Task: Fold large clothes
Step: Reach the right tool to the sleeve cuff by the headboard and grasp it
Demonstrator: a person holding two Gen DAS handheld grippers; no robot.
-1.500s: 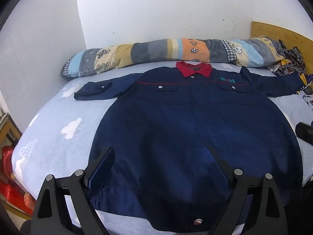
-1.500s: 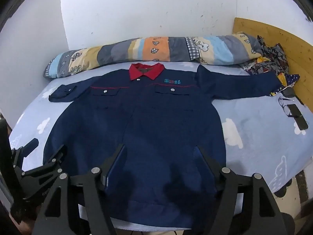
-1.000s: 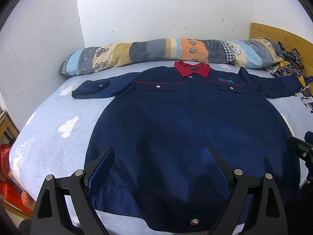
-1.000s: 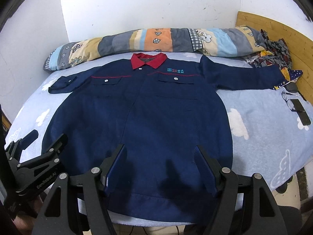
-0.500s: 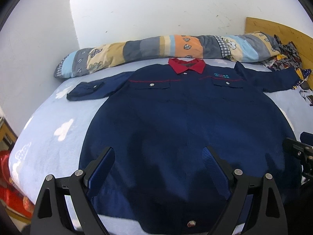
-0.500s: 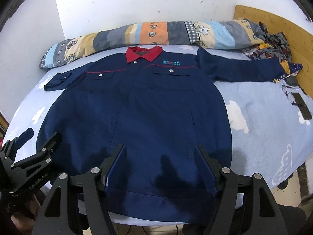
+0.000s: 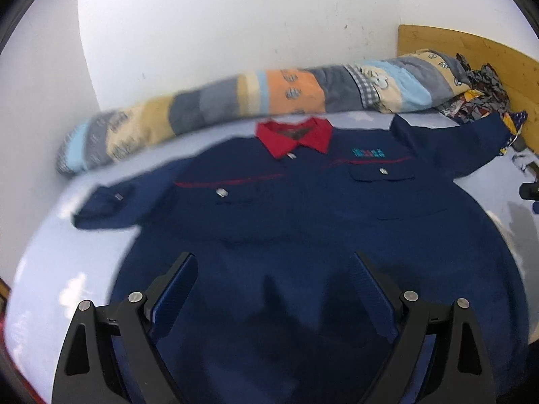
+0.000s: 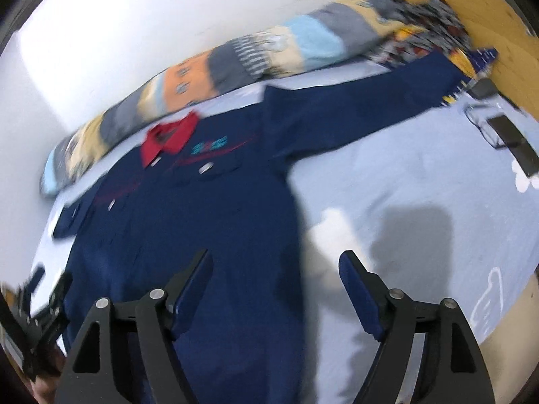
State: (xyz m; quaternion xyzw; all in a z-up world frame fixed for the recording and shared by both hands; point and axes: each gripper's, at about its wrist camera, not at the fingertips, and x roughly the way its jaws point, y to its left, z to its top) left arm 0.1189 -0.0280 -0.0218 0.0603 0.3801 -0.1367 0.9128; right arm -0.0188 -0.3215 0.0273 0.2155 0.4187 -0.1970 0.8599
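Note:
A large navy work jacket (image 7: pixel 303 222) with a red collar (image 7: pixel 293 134) lies flat, front up, on the light blue bed, both sleeves spread out. My left gripper (image 7: pixel 273 266) hovers open over the jacket's lower middle, nothing between its fingers. In the right wrist view the jacket (image 8: pixel 202 229) fills the left half, its long sleeve (image 8: pixel 363 114) reaching to the upper right. My right gripper (image 8: pixel 276 266) hangs over the jacket's right side edge, its jaws opening and empty. The left gripper (image 8: pixel 40 303) shows at the lower left edge of that view.
A striped patchwork bolster (image 7: pixel 269 97) runs along the white wall behind the collar. A wooden headboard (image 7: pixel 471 50) and crumpled patterned cloth (image 8: pixel 424 27) sit at the far right. Glasses (image 8: pixel 485 124) and a dark phone (image 8: pixel 515 144) lie on the sheet (image 8: pixel 421 202) near the sleeve cuff.
Both views have swung and blurred. My right gripper has shifted right to the jacket's side edge, rolled, and spread its fingers wider. My left gripper has moved forward over the jacket.

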